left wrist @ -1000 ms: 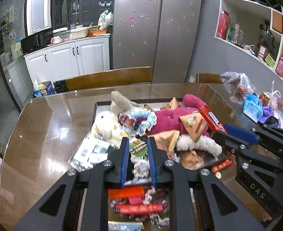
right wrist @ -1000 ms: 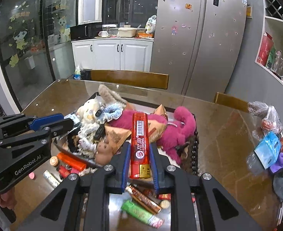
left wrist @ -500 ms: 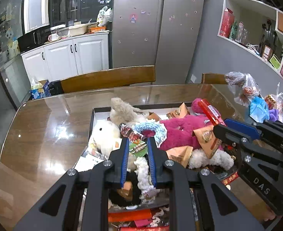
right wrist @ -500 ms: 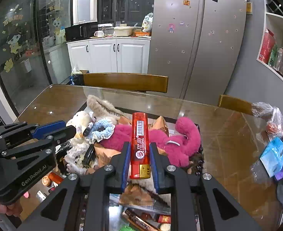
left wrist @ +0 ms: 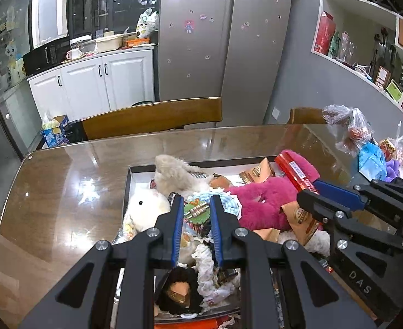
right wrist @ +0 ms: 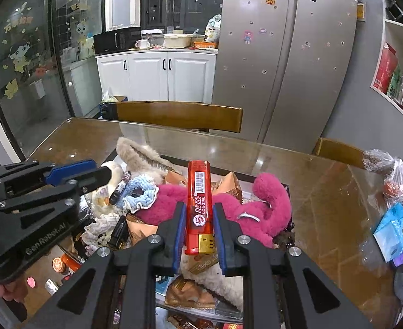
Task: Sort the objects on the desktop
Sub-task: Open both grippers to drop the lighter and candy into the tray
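Right tongs (right wrist: 196, 220) clamped on red lighter (right wrist: 198, 205); left tongs (left wrist: 195, 213) pinching green packet (left wrist: 196, 213).

Steel fridge (left wrist: 223, 41), white cabinets (left wrist: 100, 82), wooden chair (right wrist: 179, 115)

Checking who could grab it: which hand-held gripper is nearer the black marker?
Left. The left hand-held gripper ends right beside the black marker; the right hand-held gripper, gripping the red lighter, is farther.

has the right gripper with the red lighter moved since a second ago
Yes. The right gripper, shut on the red lighter, has advanced over the tray toward the far chair; the packets once below its jaws have slid out of view.
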The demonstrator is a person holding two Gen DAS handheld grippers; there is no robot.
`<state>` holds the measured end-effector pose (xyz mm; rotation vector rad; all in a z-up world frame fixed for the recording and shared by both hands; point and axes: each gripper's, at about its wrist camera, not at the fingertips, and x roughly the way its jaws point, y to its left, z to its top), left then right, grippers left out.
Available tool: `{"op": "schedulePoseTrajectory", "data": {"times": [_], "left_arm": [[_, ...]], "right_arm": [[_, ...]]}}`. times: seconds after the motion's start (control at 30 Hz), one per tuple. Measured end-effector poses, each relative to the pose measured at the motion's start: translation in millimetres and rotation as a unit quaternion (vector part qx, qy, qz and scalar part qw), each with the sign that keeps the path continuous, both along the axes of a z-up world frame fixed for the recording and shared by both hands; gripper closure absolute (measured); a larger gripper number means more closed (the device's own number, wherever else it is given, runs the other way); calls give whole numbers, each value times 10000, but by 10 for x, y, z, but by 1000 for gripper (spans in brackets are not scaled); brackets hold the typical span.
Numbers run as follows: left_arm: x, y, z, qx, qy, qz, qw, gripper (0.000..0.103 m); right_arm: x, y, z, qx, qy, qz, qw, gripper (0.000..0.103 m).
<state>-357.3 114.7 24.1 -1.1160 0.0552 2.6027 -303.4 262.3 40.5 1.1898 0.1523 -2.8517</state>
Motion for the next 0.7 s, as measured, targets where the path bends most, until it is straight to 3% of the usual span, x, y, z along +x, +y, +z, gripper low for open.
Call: {"op": "schedulePoseTrajectory", "data": {"times": [0.13,0.17,0.2,0.23,0.27,0.3,0.33,0.37,0.5,0.7], "left_arm": [[-6,32,-5,-185,45,-30,9998,82],[-16,25,-4,-187,41,-25,9998,72],[-28,18,-8,-184,18,1,9998,47],[-33,2,-13,-198,8,68,9998,34],[-22,-18,-6,-250,98,178,9995,26],[-18,-31,4,-311,159,260,9991,21],[-19,-43,16,-400,147,324,9986,17],[-16,-52,25,-431,153,339,9984,13],[28,-81,83,-501,310,351,9976,12],[79,-63,121,-602,361,333,9970,10]], "right_arm": [[-37,-35,-18,62,-52,27,10000,83],[-45,-29,-24,30,-78,41,10000,83],[-50,-22,-28,11,-100,58,9999,83],[-49,-25,-23,78,-72,19,9999,80],[-48,-33,-23,185,-65,-24,9998,74],[-38,-38,-13,276,-43,-76,9996,54],[-22,-35,17,292,64,-117,9995,43],[-8,-24,54,347,184,-193,9990,40],[36,47,150,182,331,-245,9990,28],[47,62,185,182,312,-264,9990,28]]}}
